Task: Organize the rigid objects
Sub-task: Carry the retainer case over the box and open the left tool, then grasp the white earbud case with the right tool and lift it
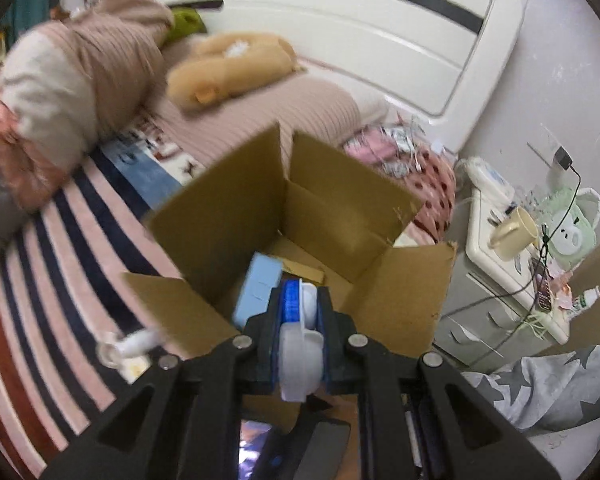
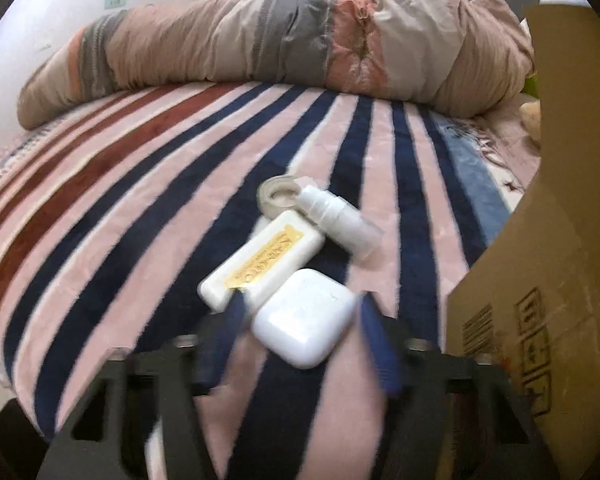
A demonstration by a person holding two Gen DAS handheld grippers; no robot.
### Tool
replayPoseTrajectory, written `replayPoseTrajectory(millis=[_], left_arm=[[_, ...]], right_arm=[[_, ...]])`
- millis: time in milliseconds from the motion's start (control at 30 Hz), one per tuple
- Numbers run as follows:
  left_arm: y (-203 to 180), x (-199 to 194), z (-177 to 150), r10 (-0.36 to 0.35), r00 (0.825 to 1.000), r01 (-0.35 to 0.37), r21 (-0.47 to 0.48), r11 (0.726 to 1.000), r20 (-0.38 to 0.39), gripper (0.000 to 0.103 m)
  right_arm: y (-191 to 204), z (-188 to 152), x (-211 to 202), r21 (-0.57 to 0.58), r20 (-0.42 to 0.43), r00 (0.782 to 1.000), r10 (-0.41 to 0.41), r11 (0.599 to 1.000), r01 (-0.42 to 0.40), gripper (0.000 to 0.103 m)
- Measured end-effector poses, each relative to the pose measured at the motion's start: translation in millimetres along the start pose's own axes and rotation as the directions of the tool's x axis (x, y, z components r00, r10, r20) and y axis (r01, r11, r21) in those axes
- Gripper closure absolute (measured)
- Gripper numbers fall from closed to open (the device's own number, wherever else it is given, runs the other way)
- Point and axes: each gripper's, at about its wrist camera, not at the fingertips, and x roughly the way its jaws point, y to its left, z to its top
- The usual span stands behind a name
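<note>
Over the cardboard box [image 1: 300,216], my left gripper [image 1: 300,312] pinches a translucent white container [image 1: 300,360]; a pale blue box [image 1: 260,284] already lies inside. Beside the box, my right gripper [image 2: 300,312] spreads wide around the white case [image 2: 304,316], with the flat white bottle [image 2: 260,260], spray bottle [image 2: 340,220] and tape roll [image 2: 278,196] left on the striped blanket [image 2: 140,200].

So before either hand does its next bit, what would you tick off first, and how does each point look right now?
1. Left gripper shut on the white container: ok.
2. Container over the open box: ok.
3. Room in the box beside the blue packet: ok.
4. Right gripper jaws open: ok.
5. White case between those jaws: ok.
6. Case clear of the tube: not ok, they look to be touching.
</note>
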Motion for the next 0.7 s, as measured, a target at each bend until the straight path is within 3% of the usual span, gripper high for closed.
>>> replayPoseTrajectory(millis=[67,100,133,200,233,333,367,400,467,633,700], left_arm=[[-1.5,11.1,-1.2,-0.011,0.999,0.011,0.000,1.000,-0.034,0.090],[-2.4,15.1,-1.1,-0.021,0.999,0.021,0.002,1.000,-0.045,0.084],[-3.1,15.4,-1.7,-0.028,0.999,0.028,0.002,1.000,-0.047,0.079],[-5.3,15.4,-0.5,-0.025,0.999,0.025,-0.002,1.000,-0.038,0.047],[-5.9,12.8,-0.1,-0.019,1.000,0.018,-0.006,1.000,-0.025,0.043],[-1.0,2.6,0.6,-0.031,1.000,0.031,-0.023,0.999,0.001,0.035],[1.5,-2.2,0.0,-0.023,1.000,0.024,-0.029,0.999,0.015,0.032],[4.3,-6.7,-1.3,-0.012,1.000,0.013,-0.034,0.999,0.027,0.031],[14.3,-21.4,-5.7,0.009,0.998,-0.006,-0.056,0.998,0.062,0.030],[50.7,-62.7,-33.6,0.133,0.979,-0.114,-0.129,0.985,0.153,0.026],[69.3,-78.4,-51.9,0.180,0.967,-0.149,-0.174,0.973,0.179,0.026]], right_arm=[[3.7,-0.4,-4.7,-0.033,0.020,1.000,0.015,0.999,-0.014,0.078],[5.6,-0.9,-7.5,-0.050,0.029,0.999,0.029,0.998,-0.027,0.096],[7.2,-1.6,-9.3,-0.059,0.025,0.999,0.032,0.998,-0.031,0.097],[8.2,-2.8,-11.4,-0.064,0.014,0.999,0.047,0.997,-0.046,0.097],[7.1,-3.2,-12.6,-0.061,0.010,0.999,0.052,0.997,-0.051,0.097],[3.8,-4.5,-15.4,-0.037,0.002,0.998,0.067,0.997,-0.067,0.095],[3.9,-5.2,-16.2,-0.032,0.001,0.998,0.065,0.997,-0.065,0.086],[3.9,-6.1,-16.8,-0.027,0.003,0.998,0.058,0.998,-0.058,0.068],[3.2,-9.2,-16.7,-0.015,0.005,0.999,0.052,0.999,-0.052,0.047],[-0.2,-18.1,-4.9,0.032,-0.021,0.997,0.070,0.997,-0.070,0.048],[0.6,-20.4,-2.0,0.031,-0.011,0.999,0.047,0.998,-0.047,0.061]])
